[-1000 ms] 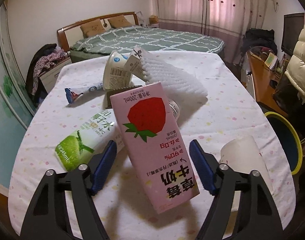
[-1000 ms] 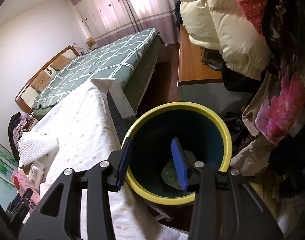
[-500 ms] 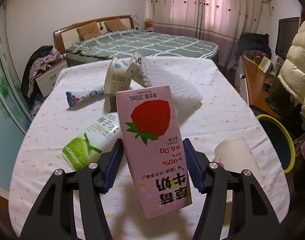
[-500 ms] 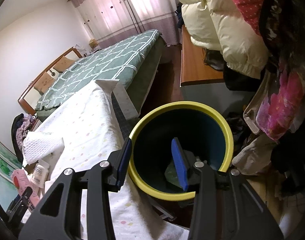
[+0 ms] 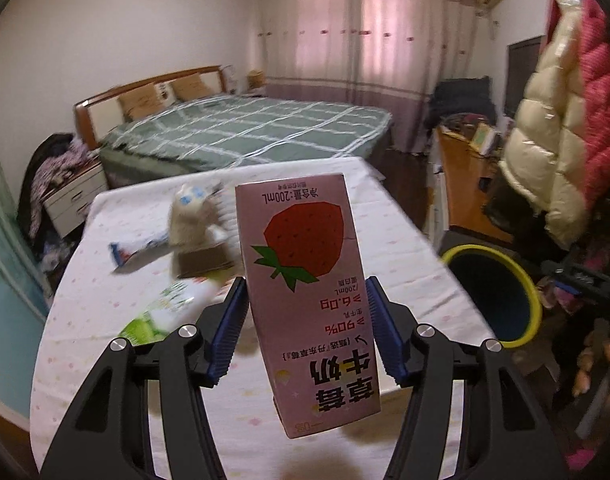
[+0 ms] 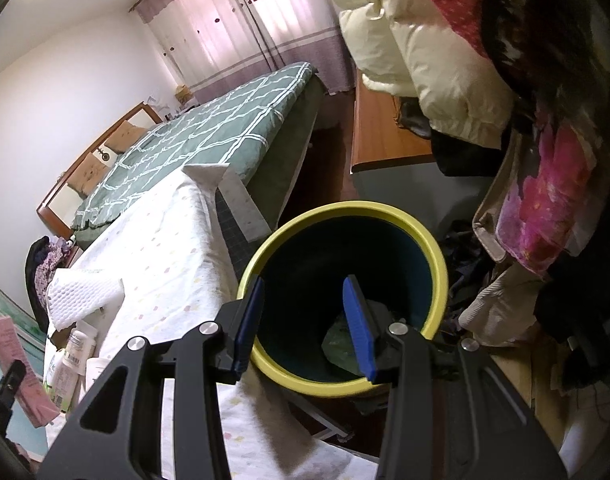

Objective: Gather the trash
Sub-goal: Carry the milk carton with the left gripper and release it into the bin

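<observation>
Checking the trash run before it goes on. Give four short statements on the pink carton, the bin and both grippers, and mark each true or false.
1. The left gripper grips the pink strawberry milk carton. True.
2. The right gripper holds a green bottle. False: nothing is between its fingers.
3. The yellow-rimmed bin is empty. False: something greenish lies at its bottom.
4. A white foam sheet lies on the table. True.

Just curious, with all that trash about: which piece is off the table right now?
The pink strawberry milk carton, pinched in the left gripper; the green pouch lies on the table.
</observation>
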A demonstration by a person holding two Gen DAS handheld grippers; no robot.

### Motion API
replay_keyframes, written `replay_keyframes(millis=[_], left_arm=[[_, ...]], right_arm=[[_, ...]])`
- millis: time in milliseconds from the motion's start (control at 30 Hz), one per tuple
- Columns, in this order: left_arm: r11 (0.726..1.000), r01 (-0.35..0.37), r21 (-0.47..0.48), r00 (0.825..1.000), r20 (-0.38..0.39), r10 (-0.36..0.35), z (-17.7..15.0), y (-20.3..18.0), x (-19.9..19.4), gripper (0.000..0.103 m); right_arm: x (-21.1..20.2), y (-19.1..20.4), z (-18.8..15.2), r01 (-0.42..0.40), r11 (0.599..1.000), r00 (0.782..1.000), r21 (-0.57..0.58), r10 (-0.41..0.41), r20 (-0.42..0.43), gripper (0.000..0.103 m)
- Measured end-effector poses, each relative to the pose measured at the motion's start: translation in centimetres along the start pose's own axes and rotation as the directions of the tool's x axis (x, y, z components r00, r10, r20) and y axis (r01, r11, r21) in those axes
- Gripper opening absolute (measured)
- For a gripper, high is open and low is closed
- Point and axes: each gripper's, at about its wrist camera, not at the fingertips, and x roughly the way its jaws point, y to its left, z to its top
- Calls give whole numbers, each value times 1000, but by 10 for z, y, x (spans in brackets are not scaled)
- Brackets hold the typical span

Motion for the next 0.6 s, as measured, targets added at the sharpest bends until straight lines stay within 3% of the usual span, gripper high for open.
replay_keyframes(millis=[267, 600], left_arm=[[988, 133, 75, 991, -19, -132, 20, -67, 11, 59], [946, 284, 154, 955, -132, -265, 28, -163, 68, 59]], right_arm=[[-4, -30, -3, 26, 1000, 1000, 14, -26, -2, 40], [-8, -62, -10, 62, 998, 998, 26, -62, -14, 40]])
